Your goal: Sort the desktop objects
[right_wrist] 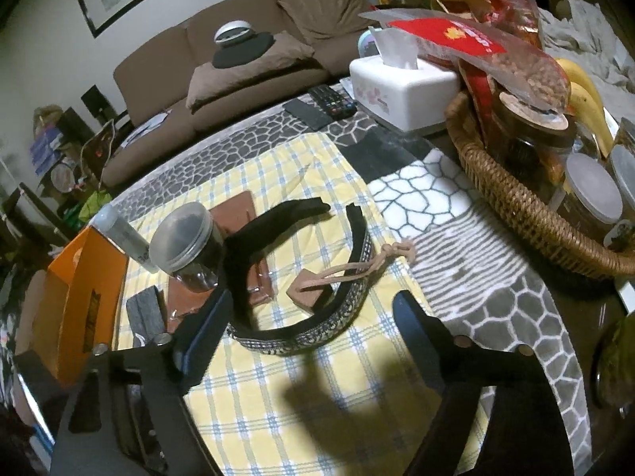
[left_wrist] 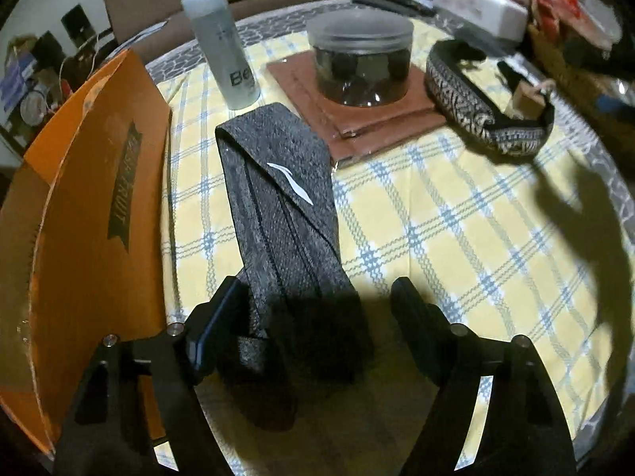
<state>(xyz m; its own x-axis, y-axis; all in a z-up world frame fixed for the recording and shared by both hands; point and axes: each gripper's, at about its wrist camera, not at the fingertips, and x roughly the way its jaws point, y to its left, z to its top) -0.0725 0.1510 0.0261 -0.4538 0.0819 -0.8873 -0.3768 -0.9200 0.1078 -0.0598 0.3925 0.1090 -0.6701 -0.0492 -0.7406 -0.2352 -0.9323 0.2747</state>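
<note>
Left wrist view is showing the left gripper point(left_wrist: 313, 313) standing wide open low in the frame, its jaws straddling the near end of a grey headband point(left_wrist: 278, 198) that is lying flat on the yellow checked cloth point(left_wrist: 456, 238); the left finger seems to be brushing the band's edge, the right one standing clear of it, so nothing is being gripped; an orange box point(left_wrist: 91, 218) is filling the left side, a clear bottle point(left_wrist: 222, 47) is standing at upper centre, a lidded jar point(left_wrist: 361, 59) is sitting on a brown mat point(left_wrist: 357, 119), and a patterned hairband point(left_wrist: 476, 107) is lying at the upper right; right wrist view is showing the right gripper point(right_wrist: 313, 313) likewise spread open and holding nothing, hovering over the patterned hairband point(right_wrist: 317, 333) at centre frame, with a small wooden tag point(right_wrist: 305, 293) on a cord lying inside its curve; a wicker basket point(right_wrist: 516, 206) is sitting at the right, a tissue box point(right_wrist: 401, 87) at the upper centre.
</note>
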